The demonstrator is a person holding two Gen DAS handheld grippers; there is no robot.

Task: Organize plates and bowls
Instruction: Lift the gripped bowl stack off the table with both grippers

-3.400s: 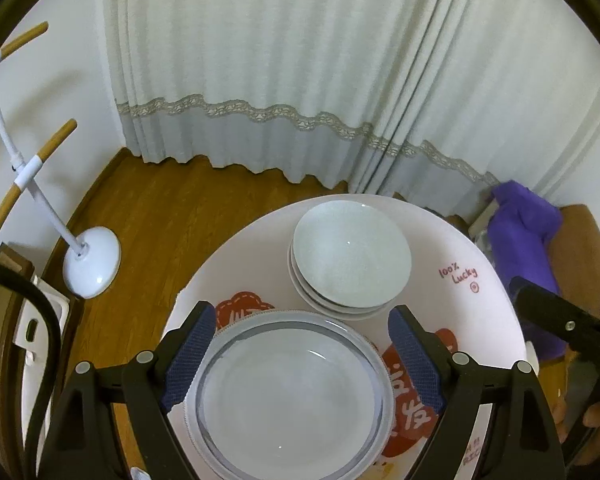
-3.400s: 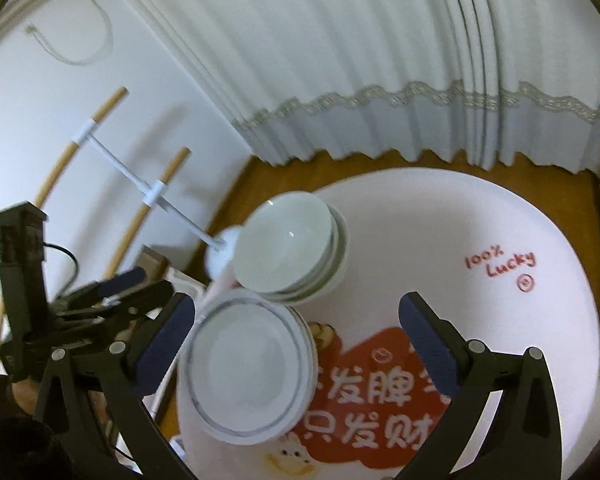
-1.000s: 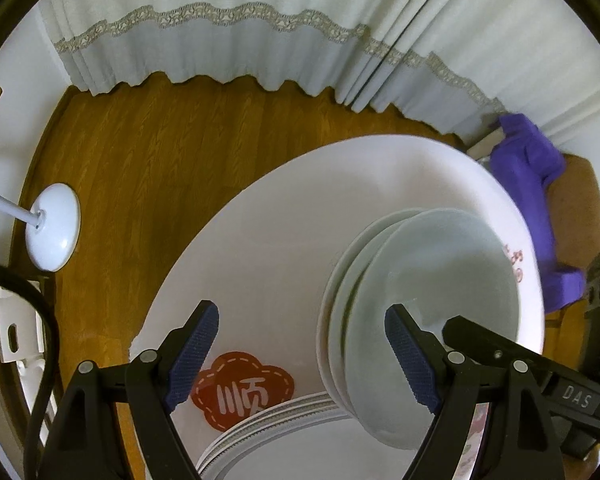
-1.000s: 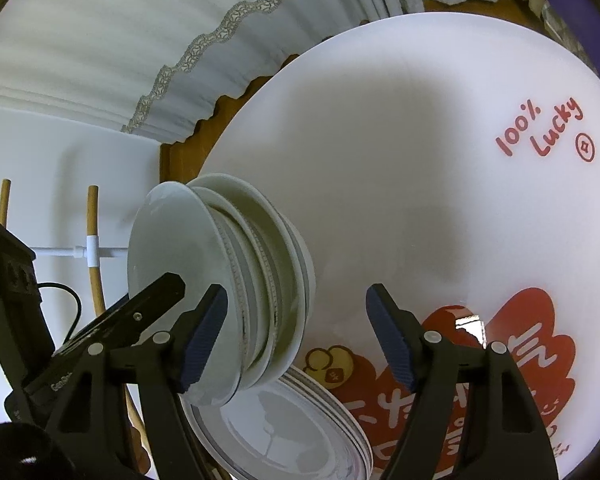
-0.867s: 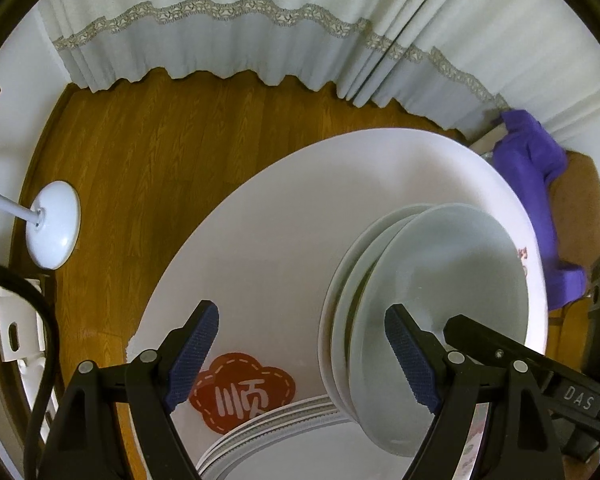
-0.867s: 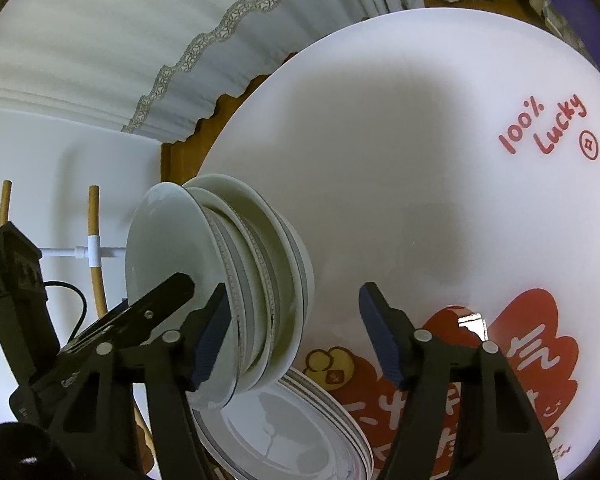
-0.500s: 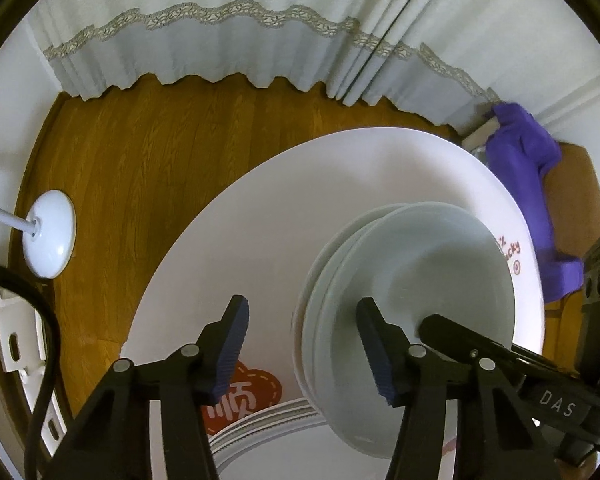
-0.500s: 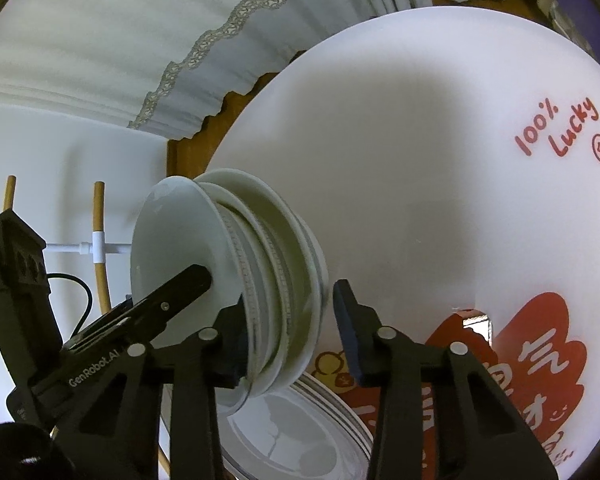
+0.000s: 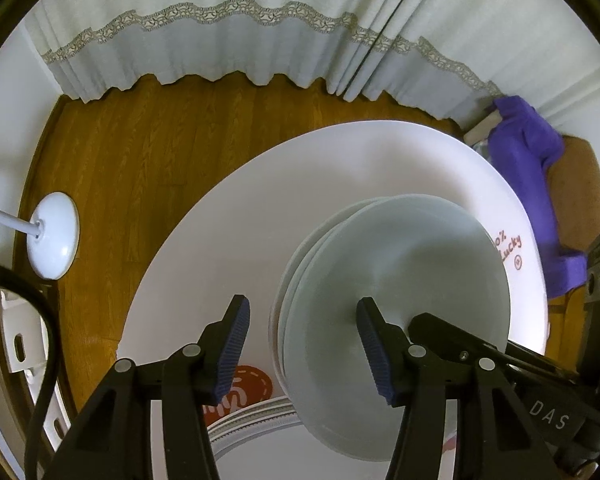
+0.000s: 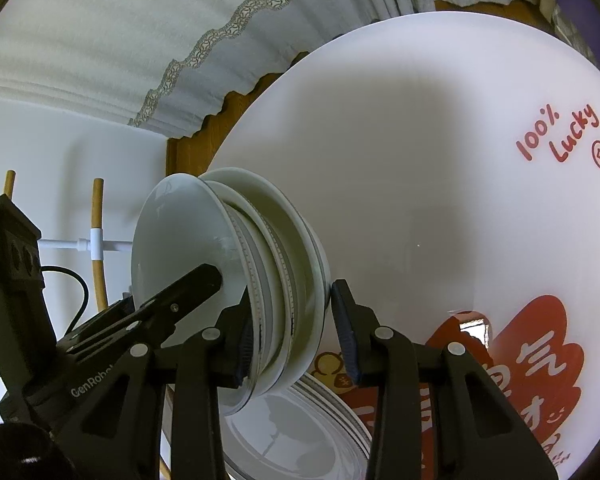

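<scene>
Bowl stack [image 9: 396, 280] on table [image 9: 236, 240], plate stack [image 10: 300, 420] just beside.

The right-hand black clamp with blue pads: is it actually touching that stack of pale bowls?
Touching. In the right wrist view the right gripper straddles the stack of pale bowls, one pad against each side of their rims.

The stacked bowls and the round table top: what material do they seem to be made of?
The bowls look like glazed ceramic or porcelain: pale, smooth, with soft glossy highlights. The table top looks like white plastic or a laminate, matt, with red printing; which one is unclear.
</scene>
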